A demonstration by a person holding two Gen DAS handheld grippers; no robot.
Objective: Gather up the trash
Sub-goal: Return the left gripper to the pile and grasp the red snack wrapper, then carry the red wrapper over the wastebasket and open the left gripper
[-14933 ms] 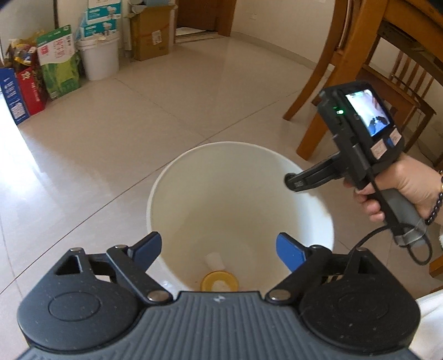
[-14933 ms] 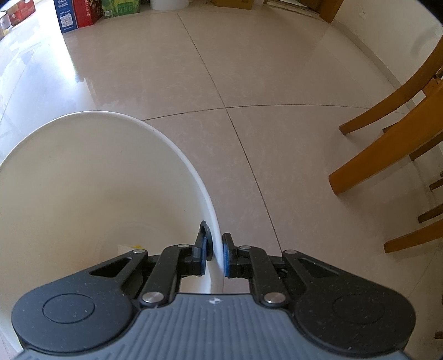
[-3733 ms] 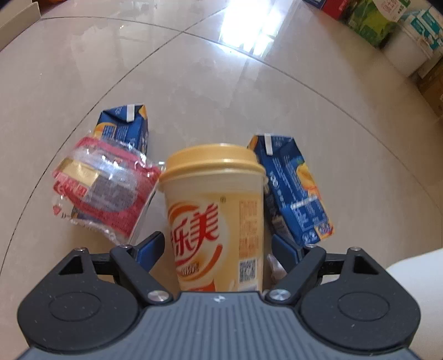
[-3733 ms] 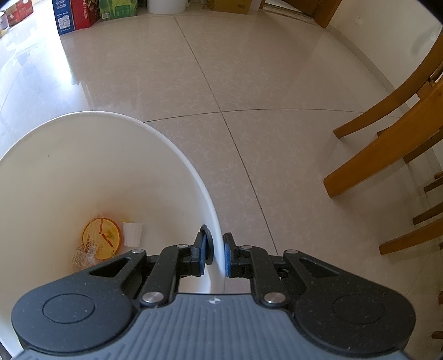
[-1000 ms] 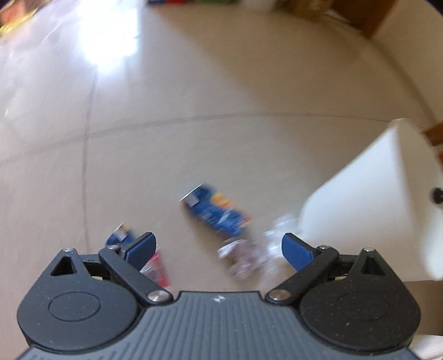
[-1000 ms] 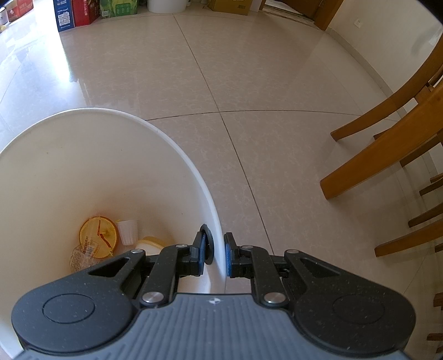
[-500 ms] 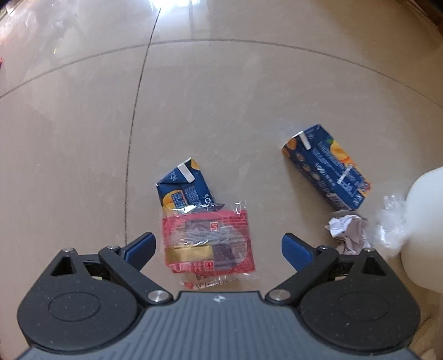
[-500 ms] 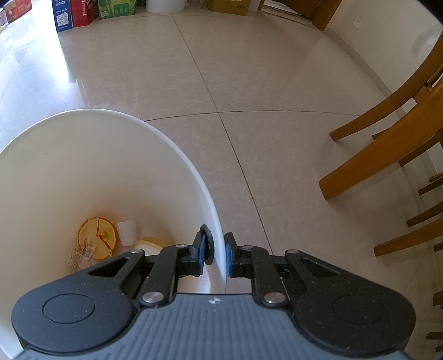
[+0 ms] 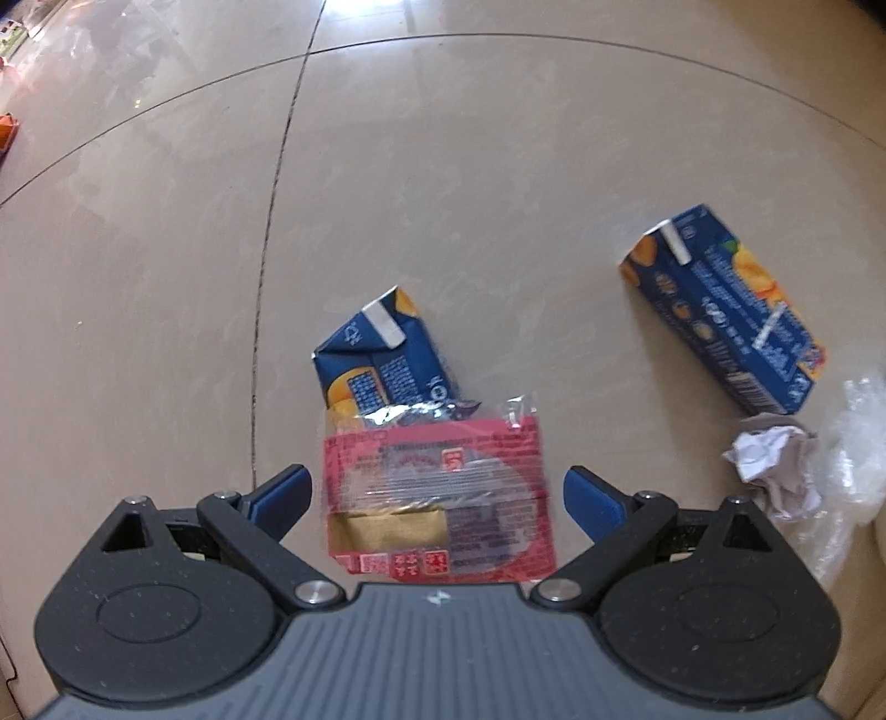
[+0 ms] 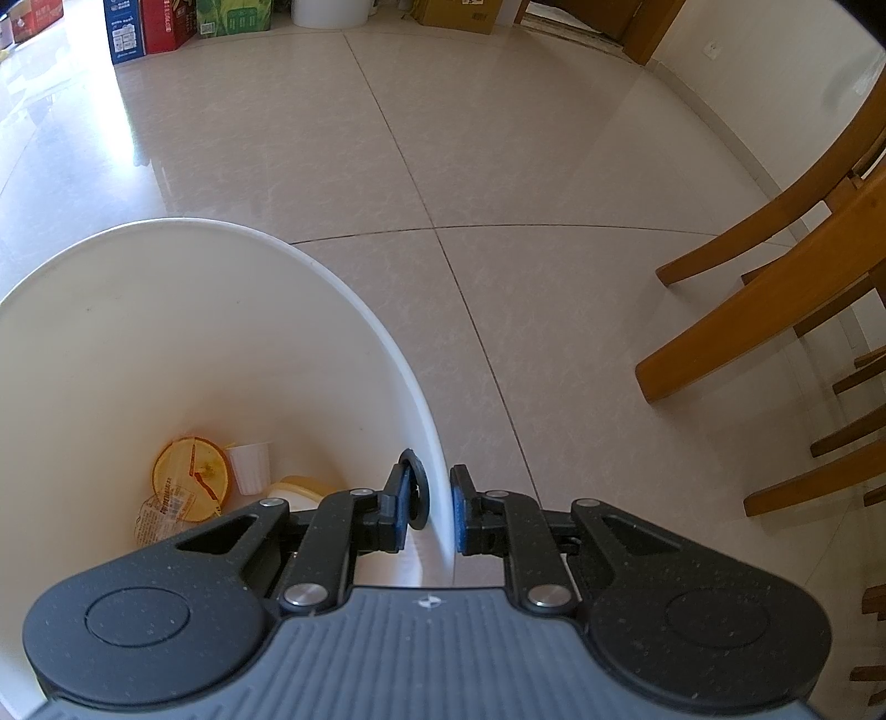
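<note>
My left gripper (image 9: 437, 490) is open and points down at the tiled floor. A red and clear plastic wrapper (image 9: 437, 498) lies flat between its blue pads (image 9: 282, 490), which do not touch it. A small blue juice carton (image 9: 382, 360) lies just beyond the wrapper, partly under it. A larger blue juice carton (image 9: 731, 310) lies to the right, with a crumpled white paper ball (image 9: 769, 465) and clear plastic film (image 9: 853, 443) near it. My right gripper (image 10: 432, 512) is shut on the rim of the white bucket (image 10: 354, 299). Inside the bucket lie a yellow cup lid (image 10: 191, 471), a small white cup (image 10: 249, 468) and a yellow-lidded cup (image 10: 302, 490).
Wooden chair and table legs (image 10: 775, 310) stand to the right of the bucket. Cardboard boxes (image 10: 149, 25) and a white pail (image 10: 329, 11) line the far wall. Bare tiled floor (image 10: 443, 138) stretches between them and the bucket.
My left gripper has dropped closer to the floor, and the red wrapper now sits between its open pads. The right gripper and the bucket have stayed where they were.
</note>
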